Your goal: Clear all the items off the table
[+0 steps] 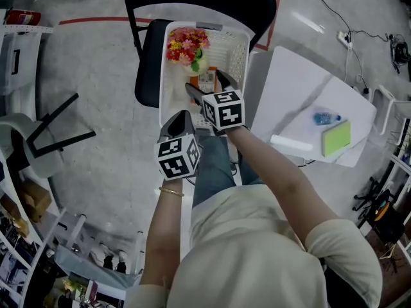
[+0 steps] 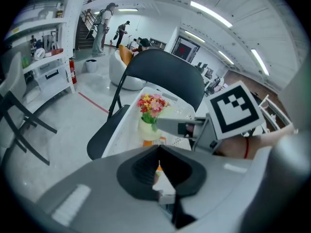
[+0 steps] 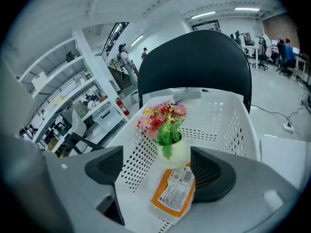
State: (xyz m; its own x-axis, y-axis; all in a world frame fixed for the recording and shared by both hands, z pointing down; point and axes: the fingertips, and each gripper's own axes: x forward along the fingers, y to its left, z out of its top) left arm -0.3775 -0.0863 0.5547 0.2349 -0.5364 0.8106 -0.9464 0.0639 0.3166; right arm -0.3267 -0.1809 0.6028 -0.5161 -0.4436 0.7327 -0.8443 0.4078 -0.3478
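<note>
The only print on show is a white label with a barcode on the orange packet (image 3: 176,191), its wording too small to read, and the black-and-white square markers on the cube (image 1: 223,110) of each tool. The packet lies flat on the floor of a white plastic basket (image 3: 218,115) whose walls are pierced with rows of round holes. Touching its far end stands a pale rounded pot (image 3: 176,152) with a bunch of red, pink and yellow flowers (image 3: 160,115) and green leaves. The basket rests on the seat of a black folding chair (image 1: 146,63), whose curved back rises behind it. The right tongs (image 3: 158,171) hang over the basket with their dark ribbed pads wide apart, gripping nothing; packet and pot show below the gap. The left tongs (image 2: 159,171) are closed together and empty, just beside the right ones at the basket's near end. Well apart to the right is the white table (image 1: 295,101), smooth and bare but for a clear bottle (image 1: 326,117) with blue on it lying near a flat lime-green rectangular pad (image 1: 336,138), and a slim white piece (image 1: 290,144) near its edge that I cannot identify. A red line (image 1: 90,20) crosses the grey floor beyond the chair.
</note>
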